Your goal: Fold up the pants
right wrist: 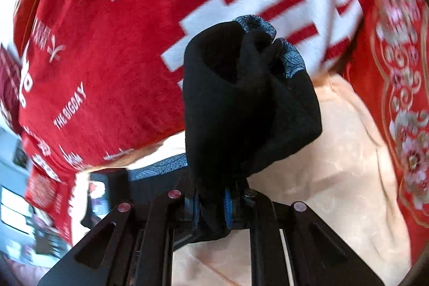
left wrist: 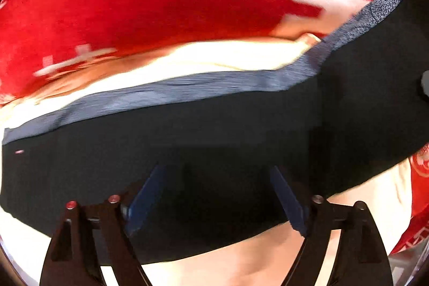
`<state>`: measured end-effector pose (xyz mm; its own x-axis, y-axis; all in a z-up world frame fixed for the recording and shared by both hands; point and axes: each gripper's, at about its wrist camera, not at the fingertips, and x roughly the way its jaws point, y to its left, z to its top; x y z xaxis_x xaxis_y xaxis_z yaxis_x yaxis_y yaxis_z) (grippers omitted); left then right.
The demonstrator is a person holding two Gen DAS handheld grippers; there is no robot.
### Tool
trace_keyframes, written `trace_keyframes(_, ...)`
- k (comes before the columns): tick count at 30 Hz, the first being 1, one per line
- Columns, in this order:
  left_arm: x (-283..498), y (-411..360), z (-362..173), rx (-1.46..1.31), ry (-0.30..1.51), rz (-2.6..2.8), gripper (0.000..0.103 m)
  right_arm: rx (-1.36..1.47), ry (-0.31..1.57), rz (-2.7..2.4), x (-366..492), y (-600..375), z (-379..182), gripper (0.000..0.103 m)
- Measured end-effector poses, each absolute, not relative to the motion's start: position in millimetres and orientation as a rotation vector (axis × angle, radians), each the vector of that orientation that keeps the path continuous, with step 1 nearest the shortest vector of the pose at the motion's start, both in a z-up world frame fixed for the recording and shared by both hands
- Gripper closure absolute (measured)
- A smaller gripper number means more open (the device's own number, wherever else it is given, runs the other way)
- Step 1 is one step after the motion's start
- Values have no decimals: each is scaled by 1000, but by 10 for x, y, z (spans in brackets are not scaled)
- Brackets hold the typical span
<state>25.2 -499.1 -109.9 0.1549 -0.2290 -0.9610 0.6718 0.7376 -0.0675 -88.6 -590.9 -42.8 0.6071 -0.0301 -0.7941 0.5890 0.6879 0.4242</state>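
Note:
The black pants (left wrist: 241,125) stretch across the left wrist view, with their grey-blue patterned waistband (left wrist: 187,90) along the far edge. My left gripper (left wrist: 215,170) hangs over the black cloth, its blue pads (left wrist: 148,195) spread wide with the fabric lying under and between them, and it looks open. In the right wrist view my right gripper (right wrist: 211,205) is shut on a bunched part of the pants (right wrist: 241,109). That part stands up from the jaws as a rolled black fold with a bit of waistband (right wrist: 292,60) at its top.
A red blanket (left wrist: 134,4) with white lettering and large white characters covers the far side of the bed. Cream bedding (right wrist: 335,152) lies under the pants. Red cloth with gold and floral embroidery (right wrist: 402,98) sits at the right. Blurred room furniture shows at the lower left of the right wrist view.

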Motion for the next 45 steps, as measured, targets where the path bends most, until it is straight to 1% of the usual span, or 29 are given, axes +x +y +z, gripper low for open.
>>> trace_keyframes(5,670,-4251,-1021,445,1271,-582,18,586,894,-406,-533,-5362,-317,88)
trace_keyframes(7,846,-3887,-1051,434,1283,-525,18,485,924,-391,-320,-5035,-305,88)
trace_keyframes(9,998,-3587,-1111,425,1301,-469,18,413,953,-369,-154,-4748,-353,88)
trace_keyframes(12,1192,-3180,-1238,412,1338,-386,18,287,1040,-324,181,-4182,-650,87)
trace_keyframes(14,1265,-2985,-1304,411,1350,-351,18,181,1114,-303,372,-3806,-913,84)
trace_keyframes(15,1295,-2915,-1326,413,1352,-338,18,95,1163,-300,471,-3575,-1092,80)
trace_keyframes(16,1329,-2841,-1348,411,1354,-328,18,12,1204,-315,523,-3418,-1230,78)
trace_keyframes(18,1389,-2724,-1339,394,1356,-321,18,-233,1267,-366,580,-3061,-1477,75)
trace_keyframes(19,1416,-2711,-1332,386,1354,-320,18,-326,1270,-381,564,-2941,-1515,75)
trace_keyframes(21,1473,-2639,-1298,384,1347,-330,18,-401,1252,-354,483,-2740,-1440,67)
trace_keyframes(23,1457,-2622,-1239,373,1339,-361,18,-325,1245,-291,383,-2700,-1276,59)
trace_keyframes(24,1347,-2484,-1174,362,1338,-380,18,-217,1244,-237,340,-2716,-1162,56)
trace_keyframes(25,1356,-2546,-1158,354,1338,-400,18,-111,1240,-206,319,-2767,-1079,51)
trace_keyframes(26,1320,-2642,-1132,351,1338,-420,18,15,1232,-193,292,-2867,-1006,49)
trace_keyframes(27,1306,-2734,-1124,351,1339,-437,18,195,1215,-200,256,-3059,-938,46)
trace_keyframes(29,1248,-2871,-1124,350,1347,-470,18,534,1171,-223,178,-3453,-938,46)
trace_keyframes(30,1229,-2930,-1124,345,1349,-486,18,769,1128,-233,105,-3688,-1026,46)
trace_keyframes(33,1197,-3131,-1116,351,1339,-523,18,1199,1001,-250,-94,-4091,-1340,46)
trace_keyframes(35,1164,-3221,-1186,382,1345,-538,18,1331,949,-261,-149,-4208,-1507,46)
trace_keyframes(39,1063,-3235,-1290,413,1375,-521,18,1481,927,-306,-313,-4210,-1754,49)
trace_keyframes(41,1053,-3193,-1268,400,1379,-516,18,1541,878,-312,-385,-4239,-1809,52)
trace_keyframes(42,1089,-3178,-1285,404,1378,-513,18,1562,861,-316,-372,-4274,-1837,56)
trace_keyframes(44,1087,-3141,-1248,418,1375,-504,18,1606,846,-322,-380,-4296,-1899,75)
trace_keyframes(45,1088,-3125,-1216,423,1373,-500,18,1634,840,-326,-375,-4327,-1941,95)
